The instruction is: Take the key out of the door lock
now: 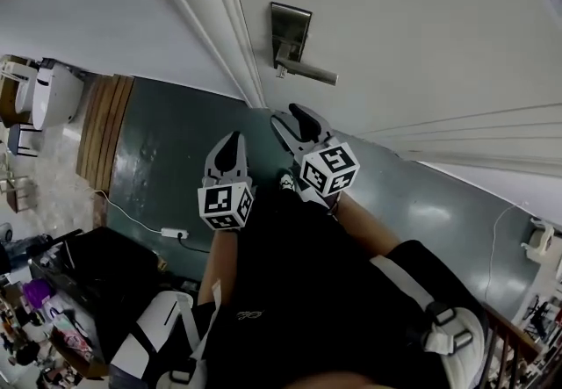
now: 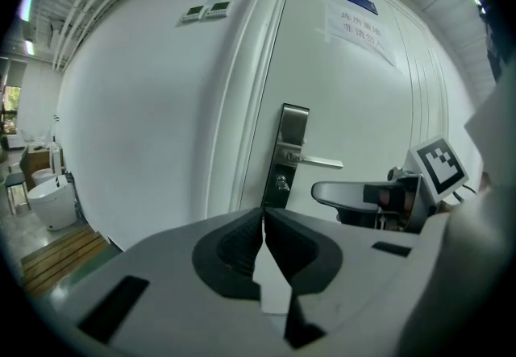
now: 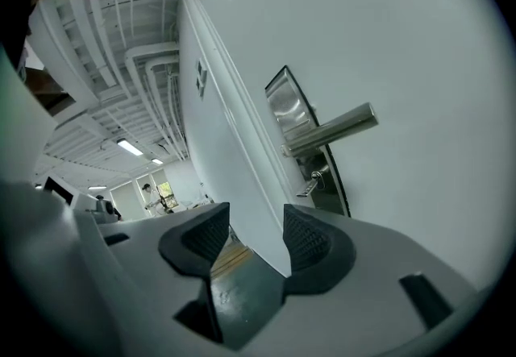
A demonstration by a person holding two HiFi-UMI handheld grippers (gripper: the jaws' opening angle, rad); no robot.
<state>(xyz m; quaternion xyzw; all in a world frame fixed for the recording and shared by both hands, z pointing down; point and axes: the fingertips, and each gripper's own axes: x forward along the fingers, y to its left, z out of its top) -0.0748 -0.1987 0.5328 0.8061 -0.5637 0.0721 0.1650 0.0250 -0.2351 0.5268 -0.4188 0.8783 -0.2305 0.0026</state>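
Here, the right gripper (image 3: 256, 228) is hovering spread near the key (image 3: 311, 183); the left gripper (image 2: 264, 218) is hanging pressed together.

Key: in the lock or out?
In. The key sticks out of the lock plate below the handle; the right gripper, jaws apart, is clear of it.

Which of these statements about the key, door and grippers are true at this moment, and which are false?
1. The key sits in the lock plate, below the lever handle. True.
2. The right gripper is clamped on the key. False: its jaws stand apart with nothing between them, short of the door.
3. The left gripper has its jaws together. True.
4. The left gripper presses down the lever handle. False: nothing touches the handle.
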